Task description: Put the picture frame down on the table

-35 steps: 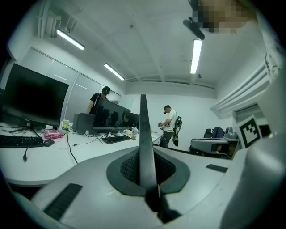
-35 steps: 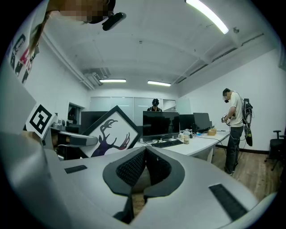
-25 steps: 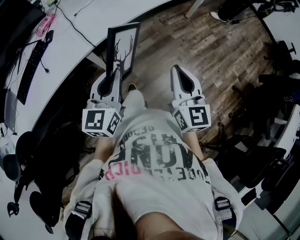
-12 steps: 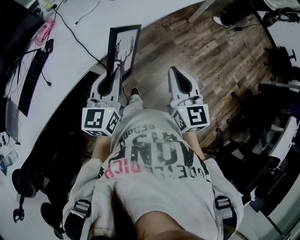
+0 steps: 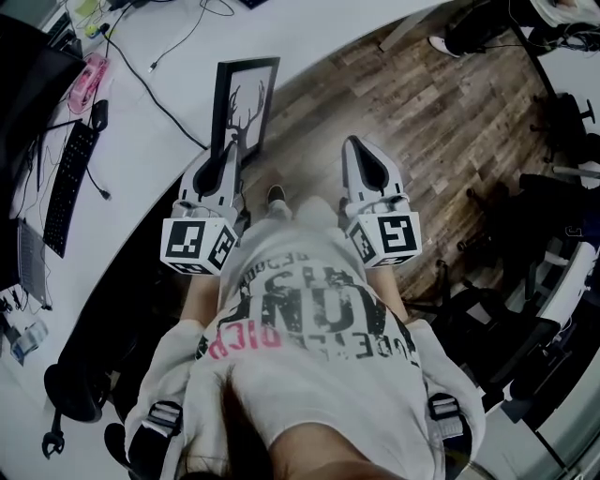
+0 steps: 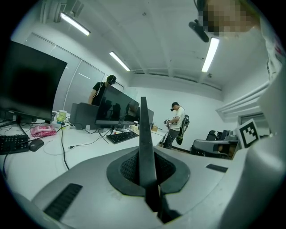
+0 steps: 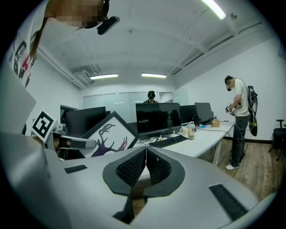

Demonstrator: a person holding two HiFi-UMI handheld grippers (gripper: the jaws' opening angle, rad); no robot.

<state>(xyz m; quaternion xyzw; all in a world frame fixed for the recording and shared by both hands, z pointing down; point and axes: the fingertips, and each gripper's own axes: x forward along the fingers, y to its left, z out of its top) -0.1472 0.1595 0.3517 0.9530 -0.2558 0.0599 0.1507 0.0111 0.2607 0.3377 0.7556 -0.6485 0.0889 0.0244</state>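
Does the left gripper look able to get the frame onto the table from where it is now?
Probably yes. The left gripper, jaws shut on the frame, holds it upright at the edge of the table, with bare top just ahead. The keyboard lies well off to the left.

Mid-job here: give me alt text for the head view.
Seen from above, the left gripper holds an upright black picture frame with an antler print by its lower edge, near the rim of the white table. The right gripper, jaws shut and empty, points out over the wooden floor beside it.
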